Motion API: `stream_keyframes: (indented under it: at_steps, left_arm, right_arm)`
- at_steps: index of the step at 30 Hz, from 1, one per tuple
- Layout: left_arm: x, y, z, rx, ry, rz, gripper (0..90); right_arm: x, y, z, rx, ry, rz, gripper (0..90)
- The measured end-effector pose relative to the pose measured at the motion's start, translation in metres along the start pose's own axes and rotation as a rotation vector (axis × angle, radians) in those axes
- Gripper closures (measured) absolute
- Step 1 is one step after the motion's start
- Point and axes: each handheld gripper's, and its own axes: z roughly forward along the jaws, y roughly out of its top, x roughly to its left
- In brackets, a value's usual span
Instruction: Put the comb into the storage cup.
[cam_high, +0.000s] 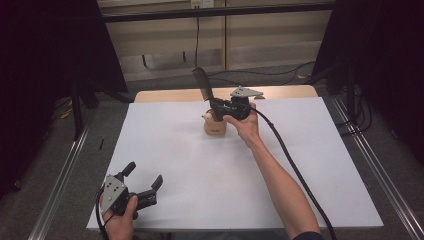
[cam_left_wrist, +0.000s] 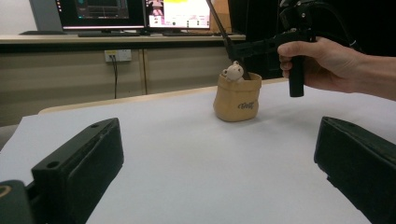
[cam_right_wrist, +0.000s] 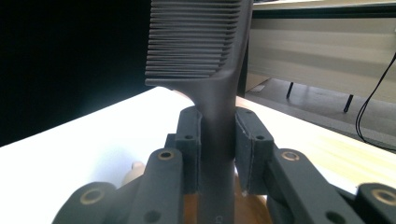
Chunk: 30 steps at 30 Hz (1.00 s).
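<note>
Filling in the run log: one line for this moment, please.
right gripper: shut on comb | comb above pouch | left gripper: open, idle

Dark, illegible logo lettering on the front of the tan pouch (cam_left_wrist: 236, 100)

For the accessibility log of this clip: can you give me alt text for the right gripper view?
The right tongs are shut on the handle of a black comb, whose teeth point left and rise above the black jaws. Behind lie a white table and, below the jaws, part of a tan pouch.
</note>
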Motion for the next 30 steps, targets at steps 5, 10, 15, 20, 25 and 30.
stream_keyframes:
  at_steps: [5,10,15,20,25,30]
  left_arm:
    - [0.000,0.000,0.000,-0.001,-0.001,0.000,1.5]
    - [0.001,0.000,-0.001,0.001,0.004,0.003,1.5]
    - [0.001,0.000,-0.001,0.001,0.004,0.003,1.5]
    - [0.000,0.000,0.000,0.001,0.004,0.000,1.5]
    - [0.000,0.000,0.000,0.002,0.003,-0.001,1.5]
    - [0.000,0.000,0.000,-0.002,0.003,-0.002,1.5]
  right_arm:
    - [0.002,-0.001,0.001,0.001,0.004,0.002,72.9]
    - [0.001,-0.003,0.000,0.006,-0.001,0.008,72.9]
    - [0.002,-0.006,0.002,0.019,0.002,0.007,72.8]
    - [0.001,-0.010,0.002,0.022,-0.002,0.011,72.8]
    - [-0.001,-0.011,0.000,0.023,-0.008,0.020,72.8]
    - [-0.001,-0.013,0.000,0.044,-0.014,0.014,72.7]
